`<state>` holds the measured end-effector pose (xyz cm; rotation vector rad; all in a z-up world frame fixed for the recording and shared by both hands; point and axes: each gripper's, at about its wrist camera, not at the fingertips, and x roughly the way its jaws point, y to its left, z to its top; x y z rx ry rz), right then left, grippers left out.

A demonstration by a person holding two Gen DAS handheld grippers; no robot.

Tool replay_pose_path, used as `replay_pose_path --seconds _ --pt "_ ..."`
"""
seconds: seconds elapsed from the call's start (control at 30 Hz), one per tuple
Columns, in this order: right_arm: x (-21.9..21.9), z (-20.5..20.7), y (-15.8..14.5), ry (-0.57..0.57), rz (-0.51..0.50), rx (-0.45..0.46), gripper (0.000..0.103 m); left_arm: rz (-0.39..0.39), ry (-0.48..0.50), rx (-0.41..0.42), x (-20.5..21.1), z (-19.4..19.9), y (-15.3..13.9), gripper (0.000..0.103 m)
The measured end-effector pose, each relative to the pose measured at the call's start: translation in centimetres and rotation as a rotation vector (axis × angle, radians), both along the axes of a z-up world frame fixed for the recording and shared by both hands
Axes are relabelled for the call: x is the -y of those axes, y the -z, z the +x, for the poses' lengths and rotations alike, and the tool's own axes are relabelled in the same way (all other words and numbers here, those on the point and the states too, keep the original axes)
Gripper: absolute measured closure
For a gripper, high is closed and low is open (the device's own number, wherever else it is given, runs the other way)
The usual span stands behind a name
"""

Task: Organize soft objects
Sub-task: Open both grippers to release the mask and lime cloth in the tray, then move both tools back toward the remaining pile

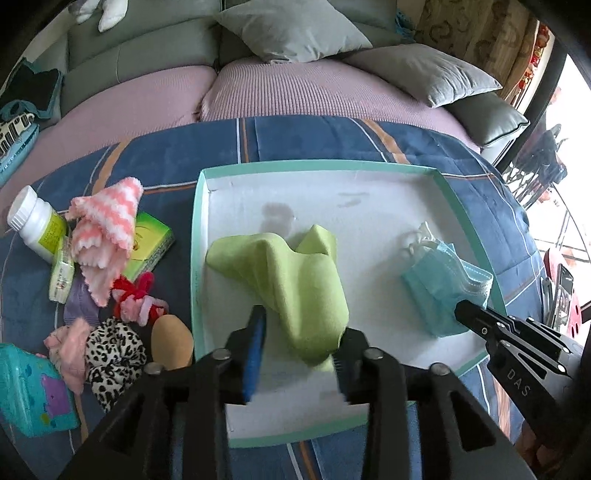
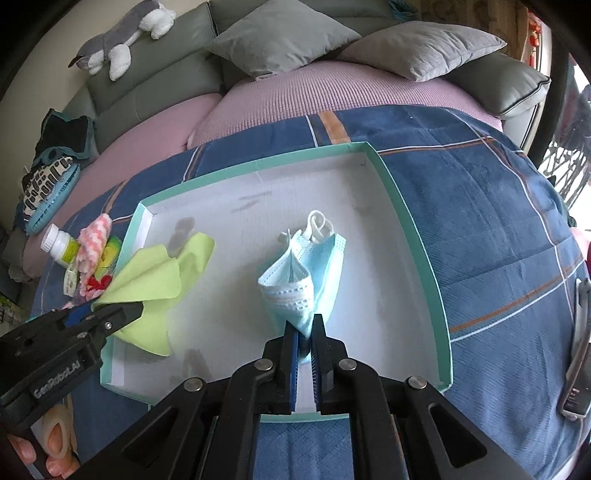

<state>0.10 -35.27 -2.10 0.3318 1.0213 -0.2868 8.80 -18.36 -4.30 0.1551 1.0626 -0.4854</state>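
A white tray with a teal rim (image 1: 197, 221) (image 2: 417, 236) lies on a blue plaid blanket. My left gripper (image 1: 301, 334) (image 2: 118, 314) is in the tray, its fingers wide apart around the near end of a green cloth (image 1: 295, 273) (image 2: 155, 273) that lies loose between them. My right gripper (image 2: 306, 326) (image 1: 461, 308) is shut on the lower edge of a blue face mask (image 2: 306, 273) (image 1: 439, 284) and holds it over the tray's right half.
Left of the tray lie a pink-white knit cloth (image 1: 105, 225), a white bottle (image 1: 35, 221), a green box (image 1: 151, 240), a red-pink hair tie (image 1: 138, 295), a leopard scrunchie (image 1: 110, 354) and a teal pack (image 1: 33, 391). Grey pillows (image 1: 291, 29) and a sofa stand behind.
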Motion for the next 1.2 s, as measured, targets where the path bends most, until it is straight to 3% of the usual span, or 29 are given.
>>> replay_pose_path --seconds 0.13,0.27,0.33,0.43,0.5,0.57,0.63,0.8,1.0,1.2 --pt "-0.3 -0.2 -0.5 -0.006 -0.009 -0.008 0.093 0.0 -0.017 0.001 -0.6 -0.5 -1.1 0.058" --pt "-0.8 -0.5 -1.4 -0.017 -0.013 -0.001 0.077 0.006 -0.035 0.012 -1.4 -1.0 -2.1 0.055" --pt "-1.0 -0.6 -1.8 -0.021 -0.019 0.002 0.074 0.011 -0.043 0.023 -1.7 -1.2 -2.6 0.043" --pt "-1.4 -0.7 -2.4 -0.033 -0.024 0.001 0.072 0.005 -0.063 0.04 -2.5 -1.6 -3.5 0.042" --pt "-1.8 -0.9 -2.8 -0.042 -0.03 0.001 0.059 0.005 -0.078 0.049 -3.0 -1.8 -3.9 0.041" --pt "-2.1 -1.1 -3.1 -0.047 -0.034 0.002 0.053 0.004 -0.09 0.058 -3.4 -2.1 -4.3 0.035" --pt "-2.3 -1.3 -3.4 -0.049 -0.035 0.001 0.051 0.0 -0.108 0.071 -4.1 -2.3 -4.7 0.022" --pt "-3.2 -1.7 -4.0 -0.061 -0.05 -0.004 0.037 -0.012 -0.161 0.1 -6.0 -2.6 -5.5 0.013" --pt "-4.3 -2.2 -4.7 -0.066 -0.064 -0.003 0.026 -0.043 -0.222 0.087 -8.8 -2.9 -5.9 0.004" --pt "-6.1 -2.3 -5.4 -0.086 -0.078 0.007 0.016 -0.059 -0.273 0.09 -11.6 -3.3 -6.5 0.004"
